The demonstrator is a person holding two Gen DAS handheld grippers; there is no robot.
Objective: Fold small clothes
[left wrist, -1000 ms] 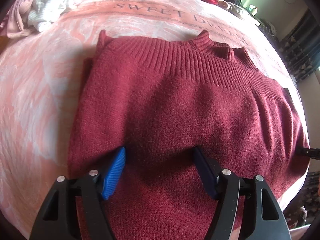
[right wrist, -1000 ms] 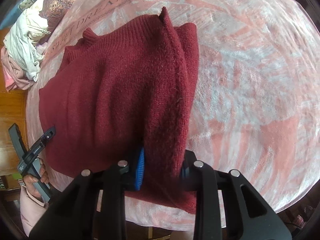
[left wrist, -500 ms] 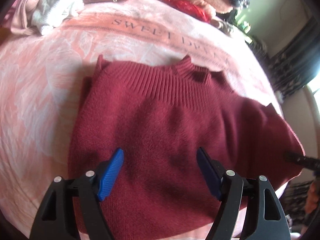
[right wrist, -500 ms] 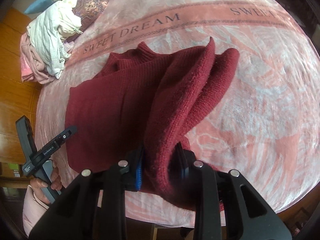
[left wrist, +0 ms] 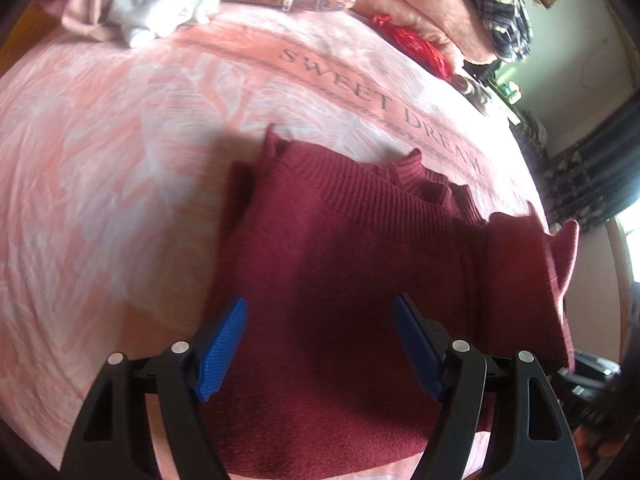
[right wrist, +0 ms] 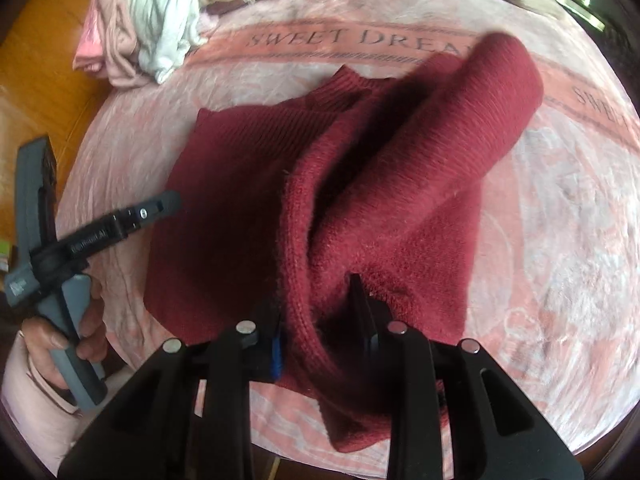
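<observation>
A: Where's the sweater (left wrist: 344, 264) now?

B: On the bed (left wrist: 120, 168), on the pink "SWEET DREAM" blanket, collar pointing toward the lettering. Its left side lies flat. The right side is lifted off the blanket in a thick bunch.

A: Who's lifting it?

B: The right claw (right wrist: 320, 332). Its fingers are pressed onto the doubled knit edge near the hem, and the fabric rises from there in a raised ridge toward the shoulder.

A: And the left claw (left wrist: 320, 344)?

B: Spread wide, holding nothing. In its own view it hangs above the lower part of the sweater; from the right view it sits off to the sweater's left side, apart from the cloth.

A: So how far along is the fold?

B: Early to middle, I'd judge. One side panel is picked up, not yet laid across the body. Still to do: drop it flat, bring in the other side, then fold bottom to collar. A heap of other clothes (right wrist: 160, 20) waits at the bed's far edge.
</observation>
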